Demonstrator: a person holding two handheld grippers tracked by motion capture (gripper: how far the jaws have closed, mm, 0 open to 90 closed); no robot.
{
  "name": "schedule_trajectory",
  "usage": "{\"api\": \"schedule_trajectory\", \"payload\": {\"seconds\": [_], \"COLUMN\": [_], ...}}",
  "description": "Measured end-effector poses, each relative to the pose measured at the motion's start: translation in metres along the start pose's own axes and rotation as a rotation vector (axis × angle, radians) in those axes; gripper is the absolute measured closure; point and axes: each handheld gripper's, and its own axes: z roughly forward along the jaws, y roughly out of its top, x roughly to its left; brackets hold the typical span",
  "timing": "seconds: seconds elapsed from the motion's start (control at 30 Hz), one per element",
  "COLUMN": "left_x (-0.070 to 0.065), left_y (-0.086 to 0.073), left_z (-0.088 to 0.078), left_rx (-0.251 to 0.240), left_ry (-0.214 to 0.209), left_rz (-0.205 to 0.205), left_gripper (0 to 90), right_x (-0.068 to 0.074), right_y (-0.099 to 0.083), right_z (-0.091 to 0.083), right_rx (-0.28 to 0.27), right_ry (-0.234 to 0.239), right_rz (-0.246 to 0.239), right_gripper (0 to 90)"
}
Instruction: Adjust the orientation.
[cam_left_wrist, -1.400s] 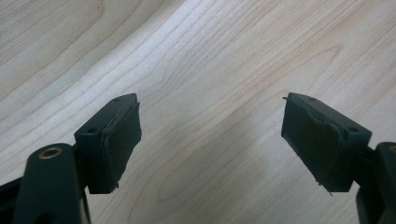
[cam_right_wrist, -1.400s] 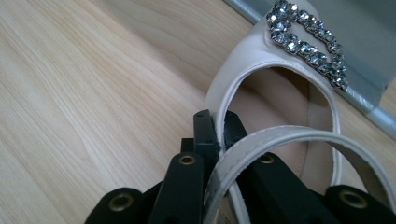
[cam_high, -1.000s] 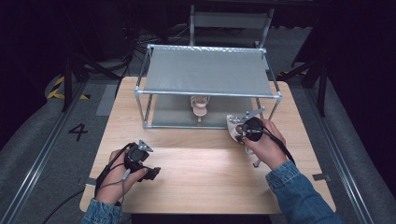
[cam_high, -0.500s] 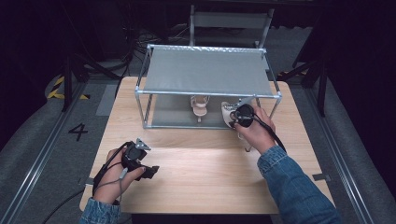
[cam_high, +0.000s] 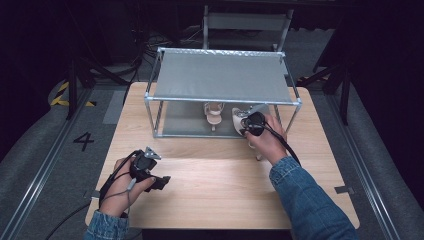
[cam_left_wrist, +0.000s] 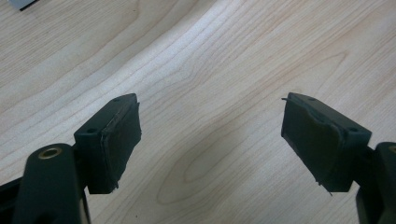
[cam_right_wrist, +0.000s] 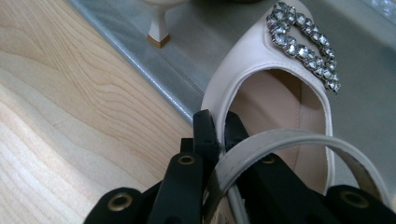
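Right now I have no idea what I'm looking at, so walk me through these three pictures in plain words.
A person sits at a wooden table and holds a hand tool with two black fingers in each hand. One picture comes from a camera above, looking down. The other two come from small cameras riding on each tool, looking along its fingers.

On the table stands a metal rack with a grey shelf. A pale heeled shoe stands under the shelf.

The left gripper hangs open over bare wood and holds nothing. The right gripper is shut on the side rim of a second shoe, which has a sparkling buckle, at the rack's front edge beside the first.
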Motion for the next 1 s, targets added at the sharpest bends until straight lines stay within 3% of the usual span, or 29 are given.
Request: {"api": "schedule_trajectory", "payload": {"seconds": [0.33,0.43,0.47,0.5,0.63,0.83,1.0], "left_x": [0.002,0.002,0.003,0.003,0.003,0.002,0.003], "left_y": [0.0,0.001,0.001,0.001,0.005,0.012,0.019], "left_z": [0.001,0.002,0.002,0.002,0.004,0.007,0.01], "left_rx": [0.001,0.002,0.004,0.004,0.007,0.006,0.009], "left_ry": [-0.009,-0.011,-0.012,-0.012,-0.018,-0.025,-0.035], "left_rz": [-0.005,-0.004,0.002,0.002,0.004,0.024,0.033], "left_gripper": [20.6,20.6,20.6,20.6,20.6,20.6,20.5], "right_x": [0.002,0.001,0.001,0.001,0.004,0.01,0.014], "right_y": [0.006,0.005,0.006,0.006,0.007,0.004,-0.006], "right_z": [0.019,0.021,0.019,0.019,0.007,-0.014,-0.039], "right_rx": [0.0,0.006,-0.024,-0.024,-0.06,-0.071,-0.118], "right_ry": [-0.034,-0.034,-0.049,-0.049,-0.046,-0.042,-0.041], "right_rz": [-0.034,-0.033,-0.037,-0.037,-0.006,0.02,0.033], "right_gripper": [85.9,80.4,71.7,71.7,58.4,54.2,51.8]}}
